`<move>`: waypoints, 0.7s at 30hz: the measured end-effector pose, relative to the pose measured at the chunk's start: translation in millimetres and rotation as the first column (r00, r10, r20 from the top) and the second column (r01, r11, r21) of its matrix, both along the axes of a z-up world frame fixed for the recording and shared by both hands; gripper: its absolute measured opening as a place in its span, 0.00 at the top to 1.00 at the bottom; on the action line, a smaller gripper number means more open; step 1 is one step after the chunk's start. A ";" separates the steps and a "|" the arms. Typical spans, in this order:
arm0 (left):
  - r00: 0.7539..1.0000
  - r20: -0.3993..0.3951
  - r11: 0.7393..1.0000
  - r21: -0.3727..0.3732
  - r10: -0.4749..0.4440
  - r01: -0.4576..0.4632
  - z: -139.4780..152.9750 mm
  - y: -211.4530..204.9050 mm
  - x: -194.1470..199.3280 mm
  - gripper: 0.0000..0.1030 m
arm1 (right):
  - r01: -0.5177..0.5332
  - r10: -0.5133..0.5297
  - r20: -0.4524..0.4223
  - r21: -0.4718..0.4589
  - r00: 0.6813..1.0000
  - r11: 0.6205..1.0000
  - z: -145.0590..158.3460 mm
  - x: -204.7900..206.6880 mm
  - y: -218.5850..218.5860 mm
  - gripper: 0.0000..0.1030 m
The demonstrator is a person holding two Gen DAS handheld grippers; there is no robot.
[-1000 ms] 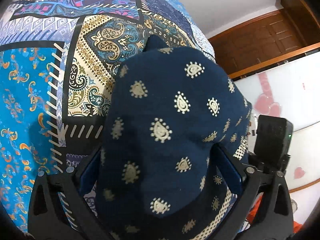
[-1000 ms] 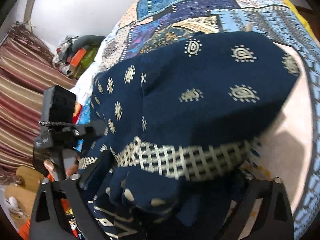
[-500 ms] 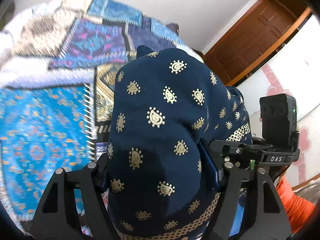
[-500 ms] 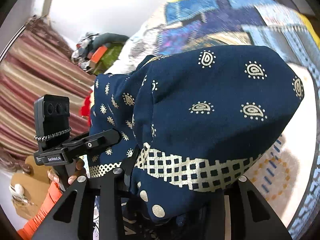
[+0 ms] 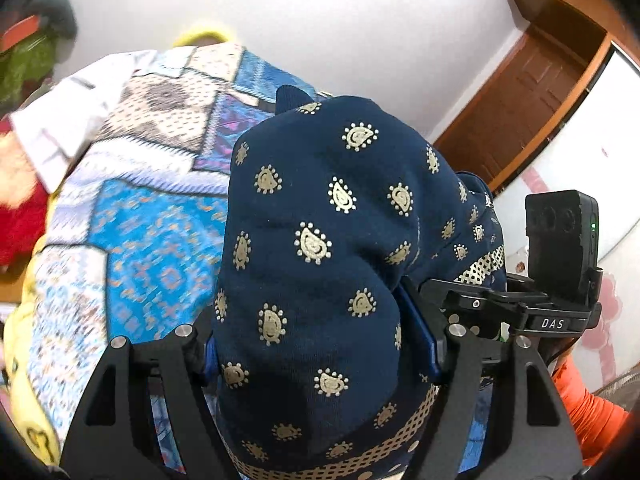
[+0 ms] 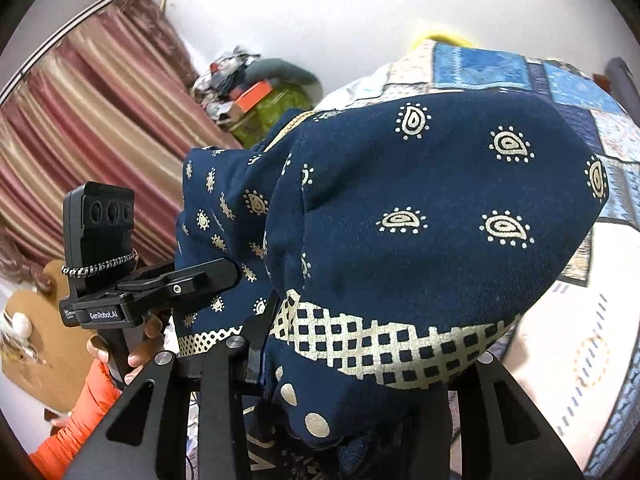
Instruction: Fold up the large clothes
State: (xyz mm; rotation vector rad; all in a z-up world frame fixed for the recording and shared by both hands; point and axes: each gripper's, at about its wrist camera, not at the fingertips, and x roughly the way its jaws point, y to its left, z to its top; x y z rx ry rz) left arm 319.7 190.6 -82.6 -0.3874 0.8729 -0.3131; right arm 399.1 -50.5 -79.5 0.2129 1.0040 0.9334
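Since a second earlier both tongs had tipped upward, bringing wall and door into view above the bed [image 5: 132, 216]. The left tongs [image 5: 320, 344] gripped the navy cloth [image 5: 320, 248], bunched mid-frame; the right tongs [image 6: 360, 360] also clamped it. At upper left, an orange box [image 6: 252, 98] sat atop a pile.

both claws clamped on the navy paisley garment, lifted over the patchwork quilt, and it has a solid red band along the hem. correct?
Not the band. In the right wrist view the navy paisley garment carries a cream checkered band along the hem, not solid red. The rest stands: left claw and right claw both clamp it, above the patchwork quilt.
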 end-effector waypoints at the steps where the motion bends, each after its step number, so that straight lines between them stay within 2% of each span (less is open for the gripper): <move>1: 1.000 -0.005 1.000 -0.005 0.011 -0.011 -2.7 6.2 -5.8 0.29 | -0.012 0.012 -0.001 -0.005 1.000 1.000 -1.0 -3.7 8.4 0.66; 4: 0.998 -0.029 0.999 -0.021 0.046 -0.047 -13.7 25.3 -21.2 0.29 | -0.047 0.046 -0.019 -0.022 0.999 0.999 -10.7 -11.3 31.4 0.66; 8: 0.992 -0.081 0.994 -0.050 0.091 -0.096 -42.2 46.9 -30.8 0.29 | -0.092 0.090 -0.048 -0.055 0.995 0.994 -31.1 -18.5 58.6 0.66; 14: 0.974 -0.181 0.985 -0.084 0.135 -0.153 -94.9 74.3 -37.3 0.29 | -0.153 0.136 -0.126 -0.134 0.983 0.979 -81.8 -15.9 99.9 0.66; 21: 0.948 -0.279 0.974 -0.121 0.153 -0.193 -154.0 92.3 -31.2 0.29 | -0.198 0.156 -0.186 -0.232 0.970 0.952 -136.6 -4.7 127.6 0.66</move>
